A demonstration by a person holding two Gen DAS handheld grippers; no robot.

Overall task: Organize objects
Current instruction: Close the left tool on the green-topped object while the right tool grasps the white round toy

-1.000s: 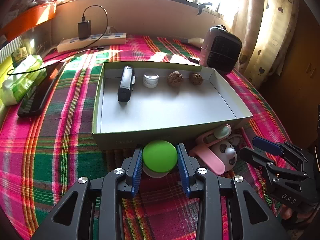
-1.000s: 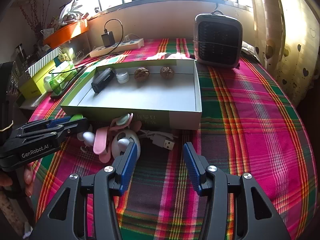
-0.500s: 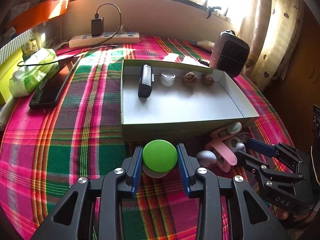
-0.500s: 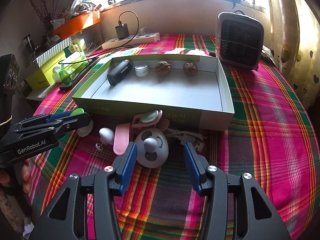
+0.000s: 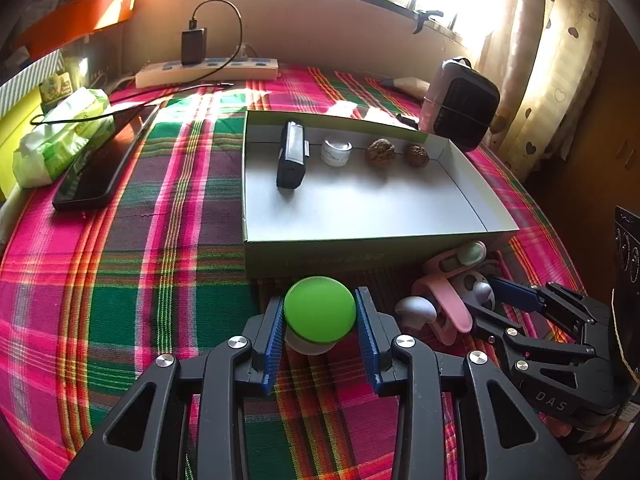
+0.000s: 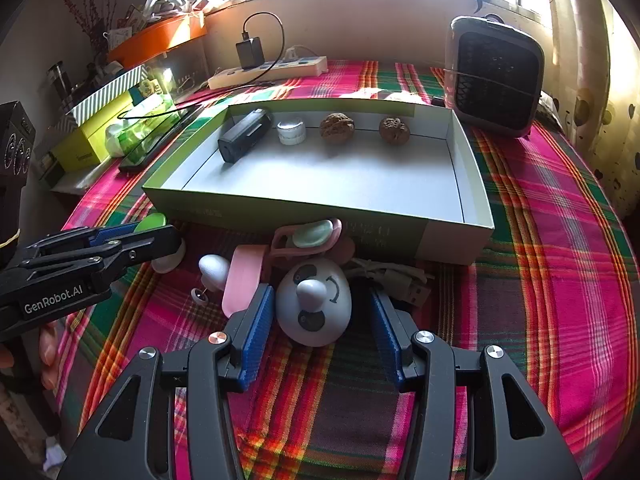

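My left gripper (image 5: 320,320) is shut on a green-capped mushroom toy (image 5: 319,304) with a white base, just above the plaid cloth in front of the open cardboard box (image 5: 360,258). In the right wrist view my right gripper (image 6: 320,300) stands open around a white panda-face toy (image 6: 314,304); there is a gap at the right pad. Pink clip-like pieces (image 6: 240,276), a small white mushroom (image 6: 214,268) and a USB cable (image 6: 400,280) lie close by. The box holds a black device (image 5: 291,152), a white jar (image 5: 336,151) and two walnuts (image 5: 381,152).
A black heater (image 6: 496,76) stands at the back right. A power strip (image 5: 208,72) with a charger lies along the far wall. A phone (image 5: 100,164), a tissue pack (image 5: 60,136) and boxes (image 6: 100,128) crowd the left edge.
My right gripper has slid left and forward, so the panda toy now sits between its fingers. The left gripper keeps the green mushroom; its view has swung left.
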